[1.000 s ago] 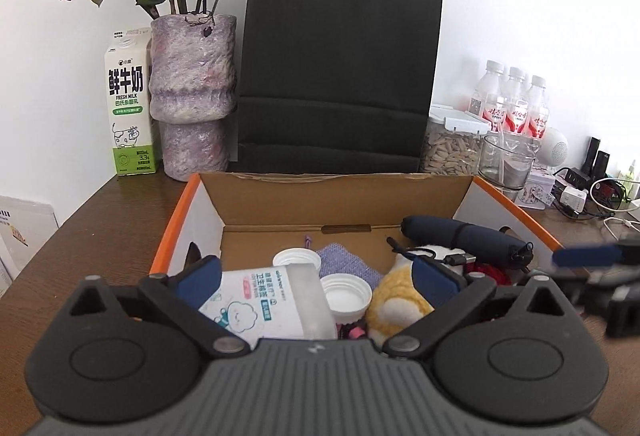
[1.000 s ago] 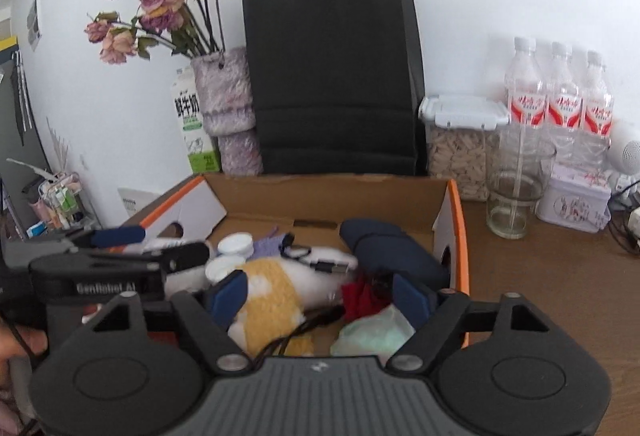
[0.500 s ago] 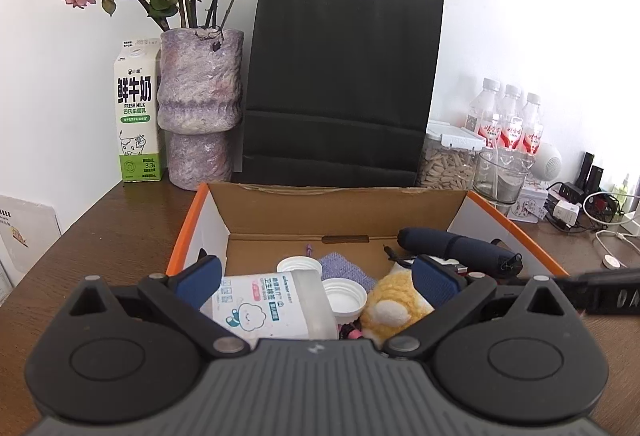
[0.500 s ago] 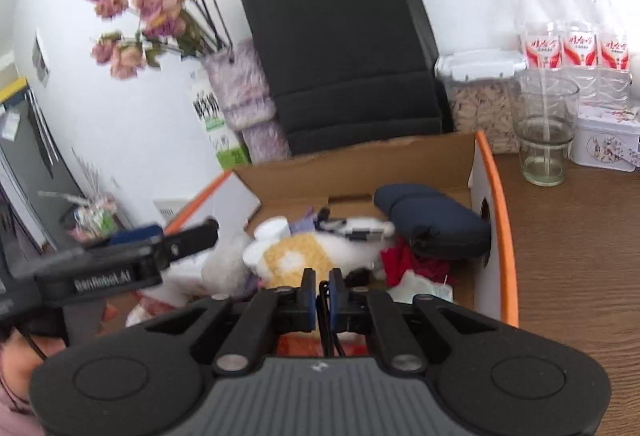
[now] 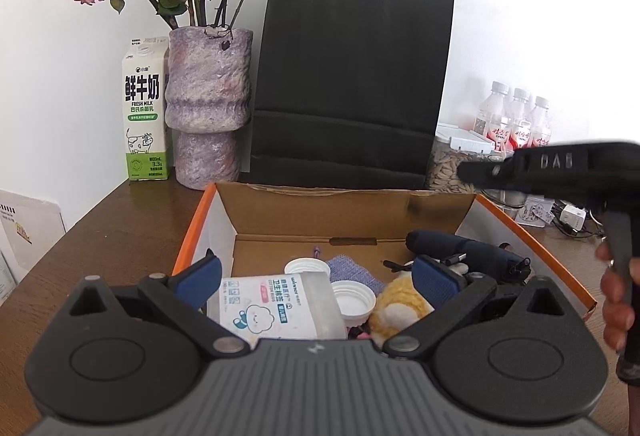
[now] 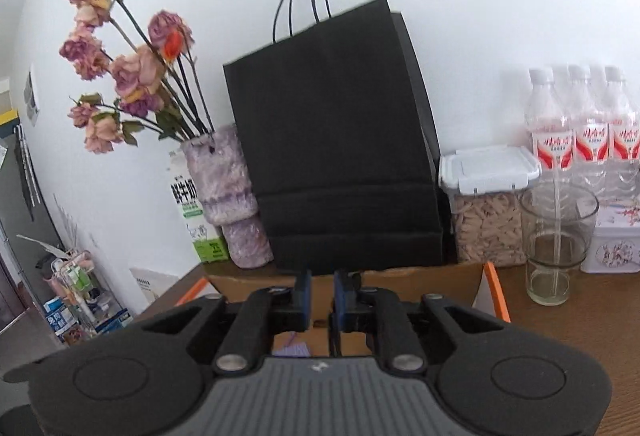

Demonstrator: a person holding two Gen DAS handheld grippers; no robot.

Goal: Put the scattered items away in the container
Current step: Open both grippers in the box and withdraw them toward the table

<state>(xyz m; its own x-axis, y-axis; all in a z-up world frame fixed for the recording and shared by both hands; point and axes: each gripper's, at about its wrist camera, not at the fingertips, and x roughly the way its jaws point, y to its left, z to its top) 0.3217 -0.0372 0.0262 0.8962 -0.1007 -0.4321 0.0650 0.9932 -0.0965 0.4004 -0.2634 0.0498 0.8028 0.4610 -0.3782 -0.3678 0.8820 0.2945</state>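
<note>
The left gripper [image 5: 316, 272] hangs wide open over the box [image 5: 352, 206], gripping nothing, with the swab pack [image 5: 276, 306], caps [image 5: 354, 298] and plush [image 5: 398, 310] lying inside beneath it. The right gripper [image 6: 321, 296] is raised above the box's near edge, its jaws slightly apart and opening; a thin black cord [image 6: 333, 336] hangs by its right pad, though whether it's pinched I can't tell.

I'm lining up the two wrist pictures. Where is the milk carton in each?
Left wrist: milk carton stands far left, left of the purple vase.
Right wrist: milk carton shows left of centre, partly hidden behind the same vase.
Shared landmark: the black paper bag.
</note>
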